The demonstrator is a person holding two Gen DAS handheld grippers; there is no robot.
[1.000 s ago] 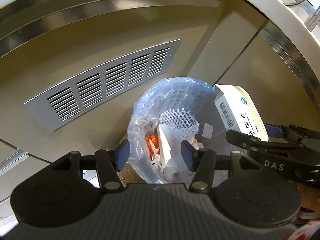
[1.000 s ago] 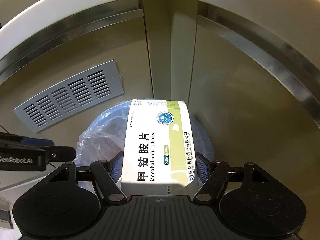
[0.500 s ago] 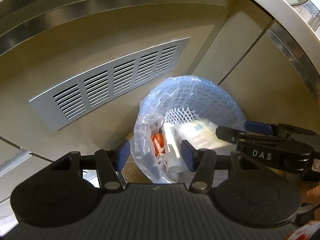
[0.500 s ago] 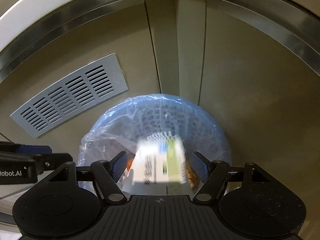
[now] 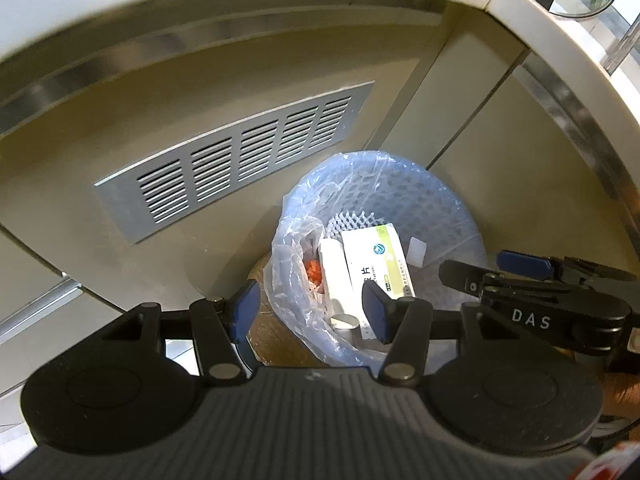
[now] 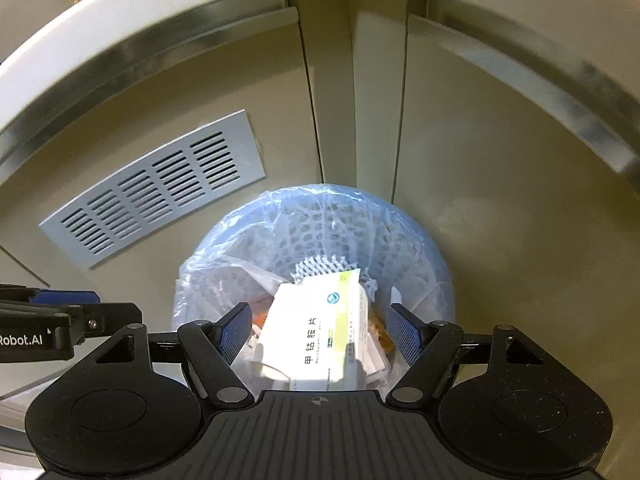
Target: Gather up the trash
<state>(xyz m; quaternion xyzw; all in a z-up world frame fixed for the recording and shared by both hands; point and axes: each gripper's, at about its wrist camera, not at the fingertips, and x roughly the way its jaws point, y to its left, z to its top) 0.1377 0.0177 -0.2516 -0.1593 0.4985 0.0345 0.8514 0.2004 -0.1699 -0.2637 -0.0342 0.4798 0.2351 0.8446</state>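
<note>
Blue-padded fingers of the right gripper stand apart above the mouth of the waste bin, with nothing pressed between their pads; the jaws have just been opening a little wider. Directly below the gap, inside the bin, lies the white-and-green tablet box, printed face up, tilted slightly and resting on other rubbish. It touches neither pad.

Fingers of the left gripper are likewise spread at a moderate width and hold nothing; seen between them are only the near edge of the bin liner and the bin's contents. From the left wrist view the tablet box lies near the middle of the bin, beside a narrower white carton on its left and a patch of orange scrap further left against the liner. A white foam net sits behind the box toward the far wall of the bin.

The right gripper enters the left wrist view from the right edge, poised over the bin's right rim; the left gripper enters the right wrist view from the left edge, just beside the liner.

The bin is a pale blue perforated basket lined with a clear plastic bag, standing in the corner of beige cabinet panels. A grey slotted vent grille is set in the panel to the bin's left. A pale countertop edge curves above.
</note>
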